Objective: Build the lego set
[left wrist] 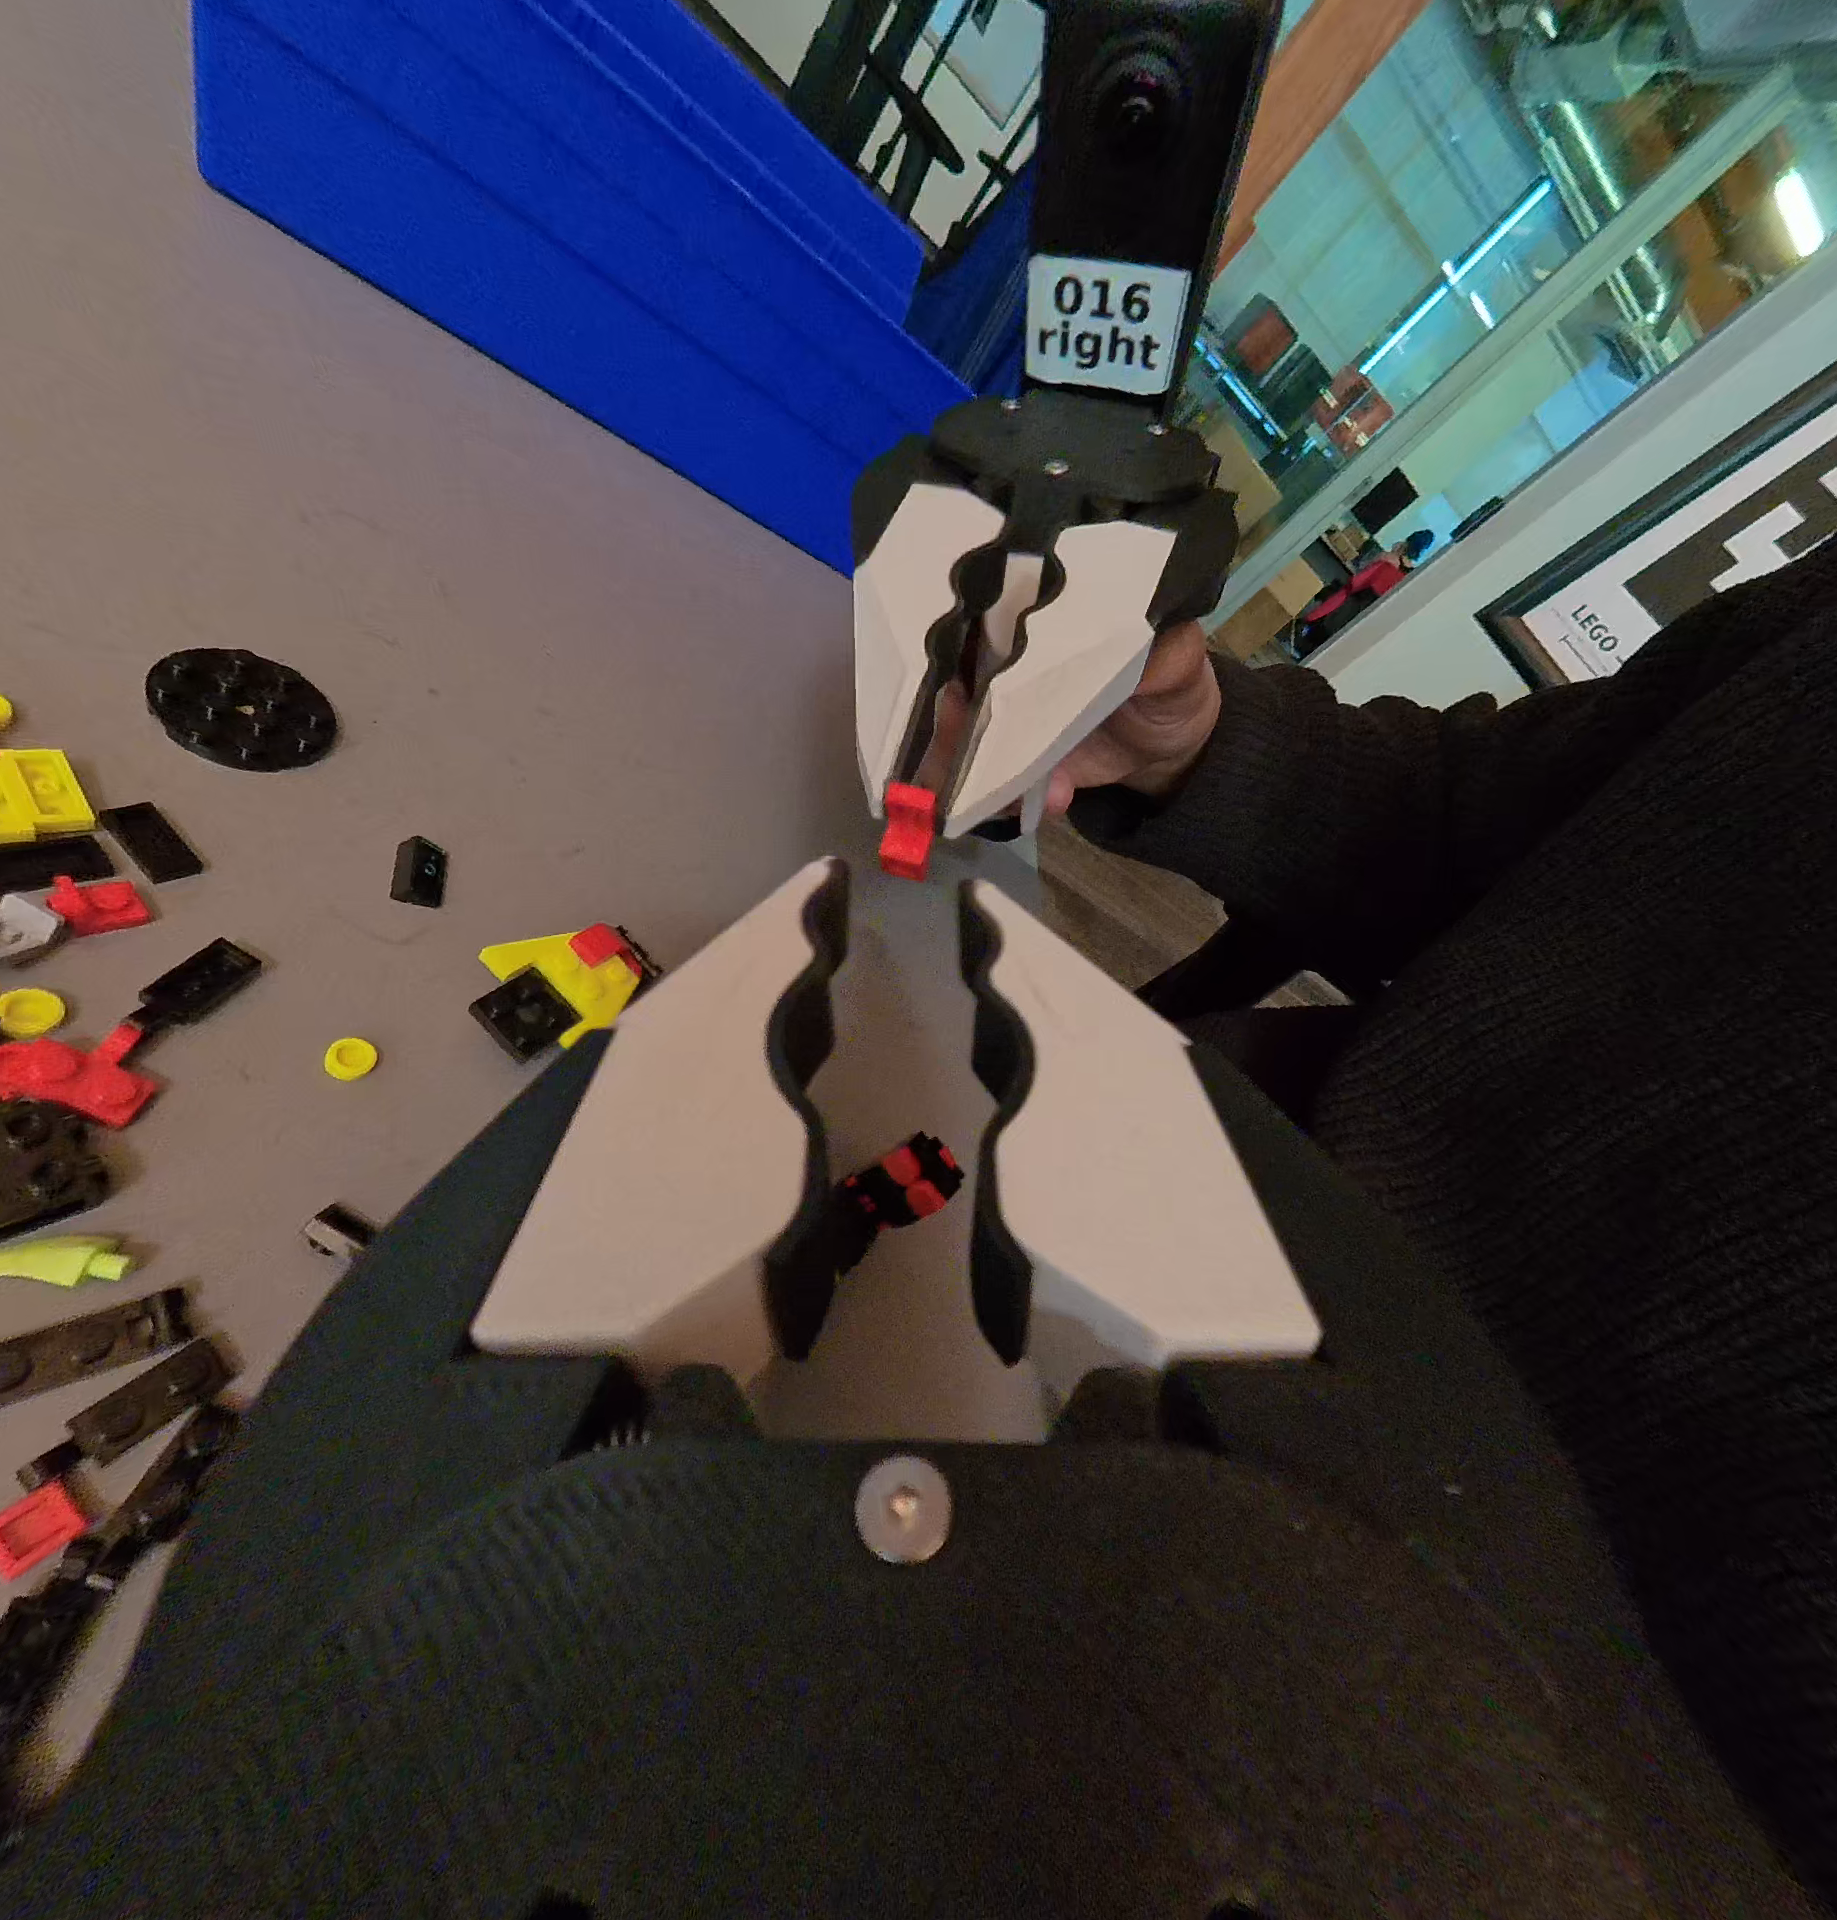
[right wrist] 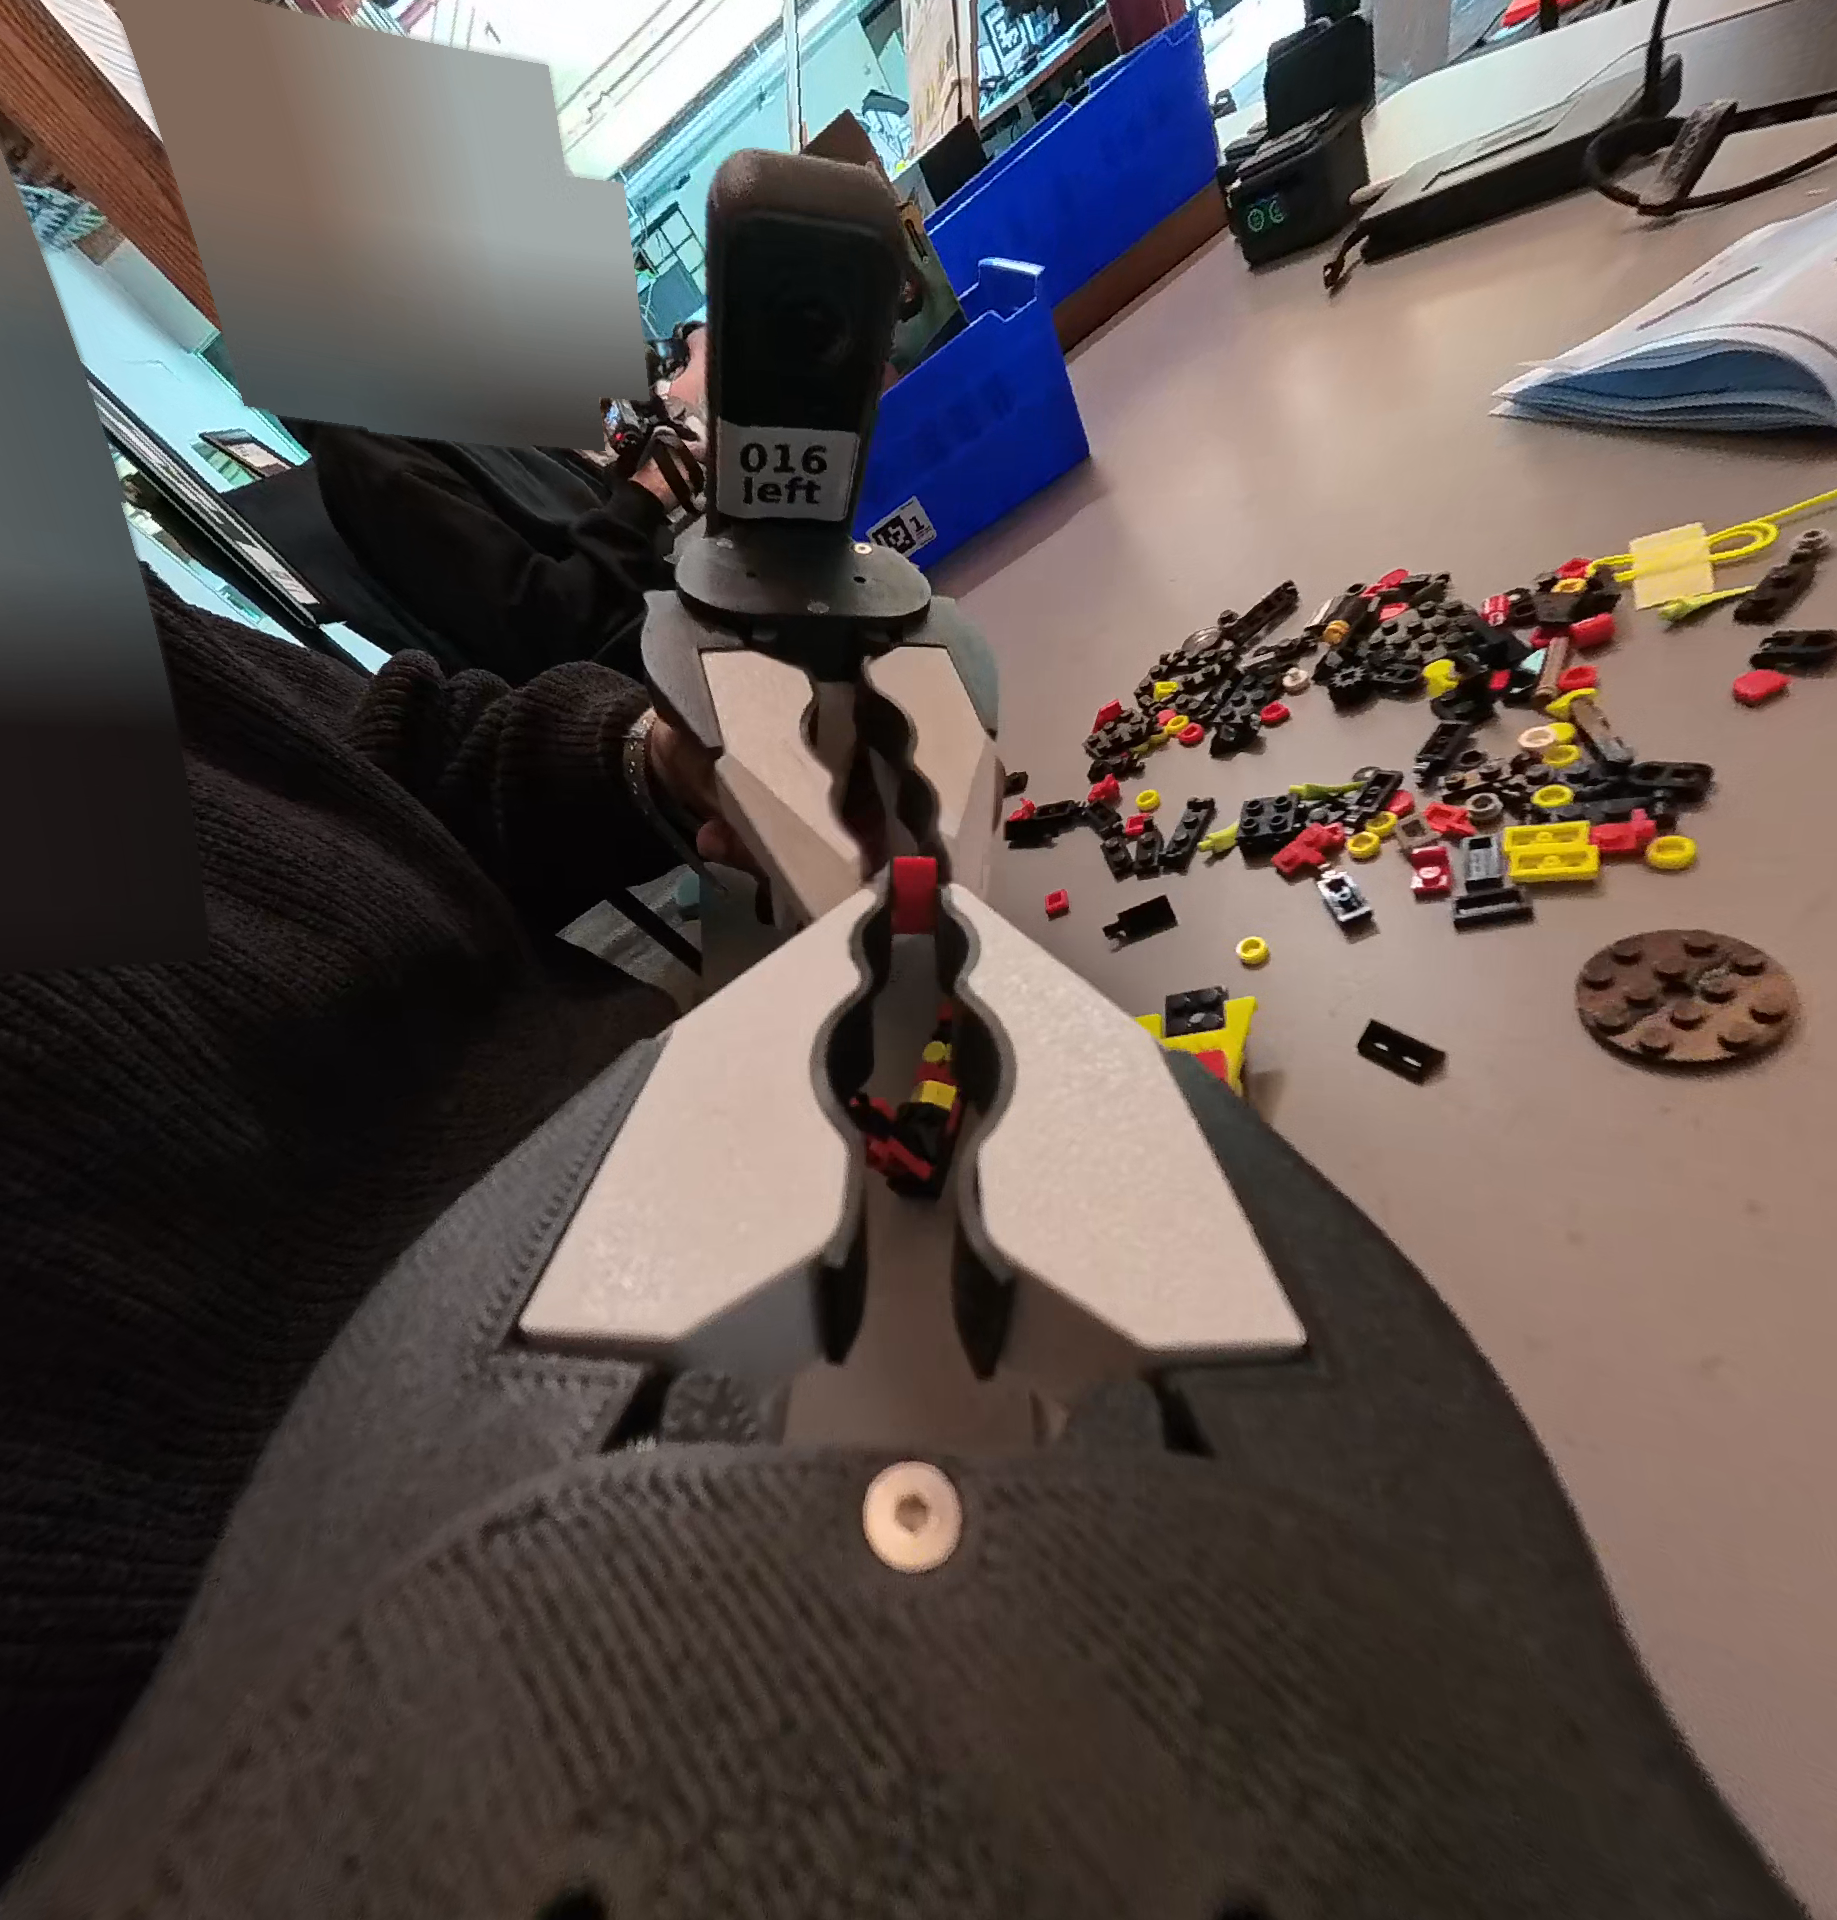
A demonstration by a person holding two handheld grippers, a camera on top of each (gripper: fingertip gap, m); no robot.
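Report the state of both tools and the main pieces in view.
Left tool: open.
Right tool: shut on red piece.
Small assembly: partly built, seen between the left tool's fingers; grip unclear.
Black round plate: flat on table, studs up.
Booklet: lying open.

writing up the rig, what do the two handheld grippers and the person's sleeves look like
Both match: the left gripper and right gripper have pale grey wedge-shaped jaws lined with wavy black inner edges, on a ribbed black printed body with a silver screw. Each carries a black camera block with a white printed label. The person wears a dark ribbed knit sleeve.
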